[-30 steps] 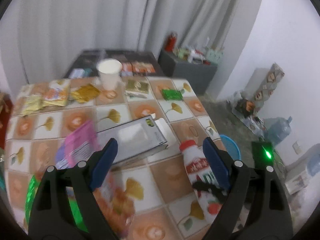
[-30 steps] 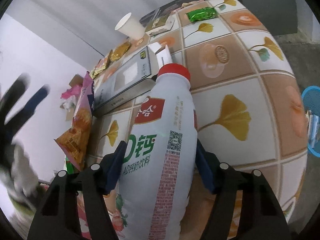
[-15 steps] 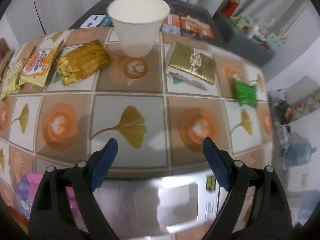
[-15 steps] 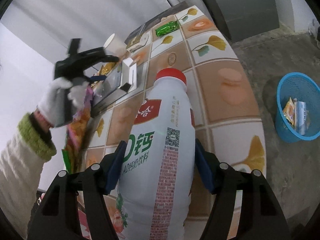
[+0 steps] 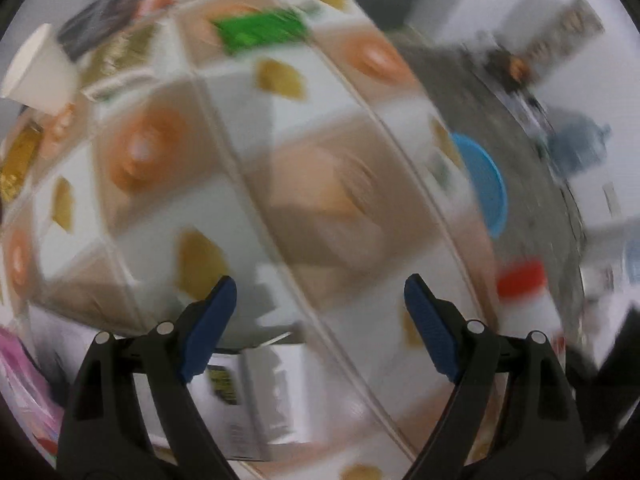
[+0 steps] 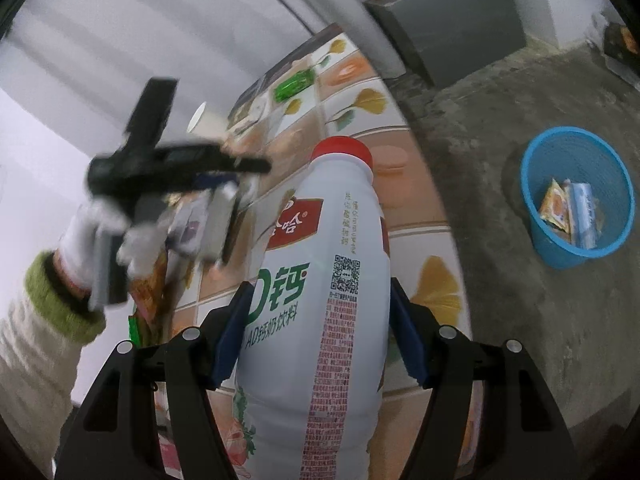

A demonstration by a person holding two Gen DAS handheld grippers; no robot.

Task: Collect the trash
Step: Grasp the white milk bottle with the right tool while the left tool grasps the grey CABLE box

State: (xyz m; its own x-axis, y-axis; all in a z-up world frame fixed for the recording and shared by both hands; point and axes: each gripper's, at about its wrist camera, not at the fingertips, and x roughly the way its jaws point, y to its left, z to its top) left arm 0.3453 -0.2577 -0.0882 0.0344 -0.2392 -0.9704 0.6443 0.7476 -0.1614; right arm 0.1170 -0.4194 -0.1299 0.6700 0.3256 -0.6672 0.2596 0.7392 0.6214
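Observation:
My right gripper point(image 6: 320, 304) is shut on a white drink bottle point(image 6: 332, 216) with a red cap, held tilted above the table's edge. A blue basket point(image 6: 576, 200) holding a few wrappers stands on the floor to the right. My left gripper point(image 5: 320, 292) is open and points down at the tiled tablecloth point(image 5: 320, 184); this view is blurred. The open end of a silver-white carton point(image 5: 248, 392) lies just below its left finger, with nothing between the pads. In the right wrist view a gloved hand point(image 6: 92, 240) holds that gripper over the carton.
A green wrapper point(image 5: 260, 32), a white paper cup point(image 5: 38, 72) and gold packets point(image 5: 16, 160) lie at the table's far end. Snack bags point(image 6: 148, 292) lie by the gloved hand. A grey cabinet point(image 6: 452, 20) stands on the concrete floor beyond the table.
The left gripper swept across the table from the cup end, tilted downward and now hangs by the carton's end. The right gripper carried the bottle sideways toward the table edge, bringing the basket into view.

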